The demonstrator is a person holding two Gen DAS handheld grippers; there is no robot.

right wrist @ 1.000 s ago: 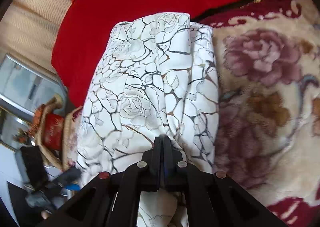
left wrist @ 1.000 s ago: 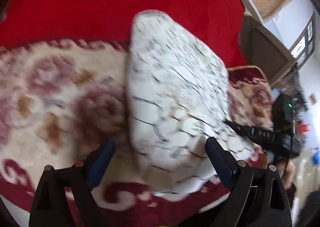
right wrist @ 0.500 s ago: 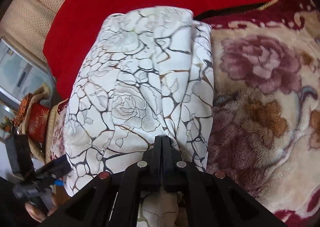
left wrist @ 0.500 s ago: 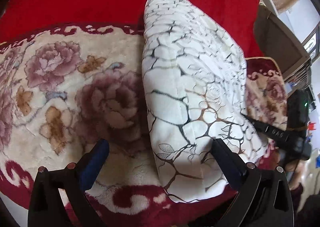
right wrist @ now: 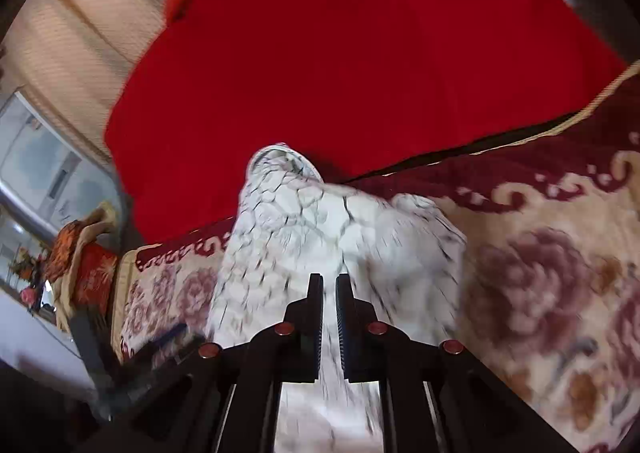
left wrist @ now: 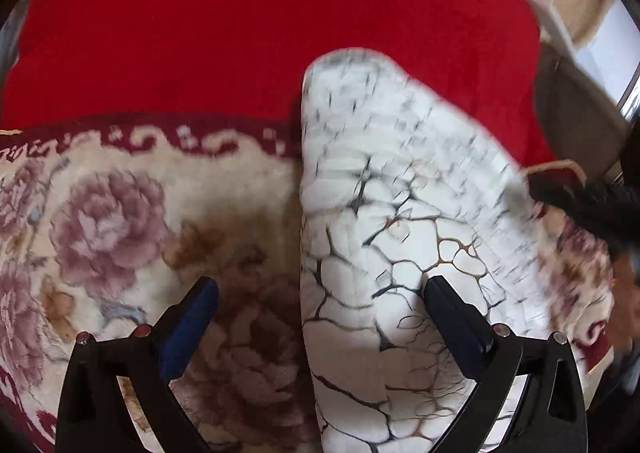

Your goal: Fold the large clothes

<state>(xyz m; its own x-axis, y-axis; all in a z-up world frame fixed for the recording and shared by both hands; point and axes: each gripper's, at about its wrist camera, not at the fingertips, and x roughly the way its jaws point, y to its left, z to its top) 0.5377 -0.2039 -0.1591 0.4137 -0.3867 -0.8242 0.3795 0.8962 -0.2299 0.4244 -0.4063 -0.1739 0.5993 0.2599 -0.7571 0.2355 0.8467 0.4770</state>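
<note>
White garment with a dark crackle print and faint rose outlines lies folded into a long narrow bundle on the flowered blanket. Far end of the bundle reaches onto the plain red cover; near end runs out of view at the bottom of both views.

Left gripper: jaws spread wide, nothing pinched. The left finger hangs over the blanket's brown and mauve flowers, the right finger over the white cloth, so the bundle's left edge lies in the gap between them. No pad presses on the fabric, as far as the view shows.

Right gripper: jaws opening, a thin slit showing between the fingers. White cloth shows through the slit and beyond the tips, heavily blurred. Whether fabric still sits between the pads cannot be told; it looks to lie beneath them rather than in their grip.

In the right wrist view the blanket runs along the right of the bundle, its dark red scrolled border meeting the red cover behind. At far left, beyond the bedding, a red and orange cushion sits below a window. A dark blurred shape crosses the right edge of the left wrist view, just past the cloth.
</note>
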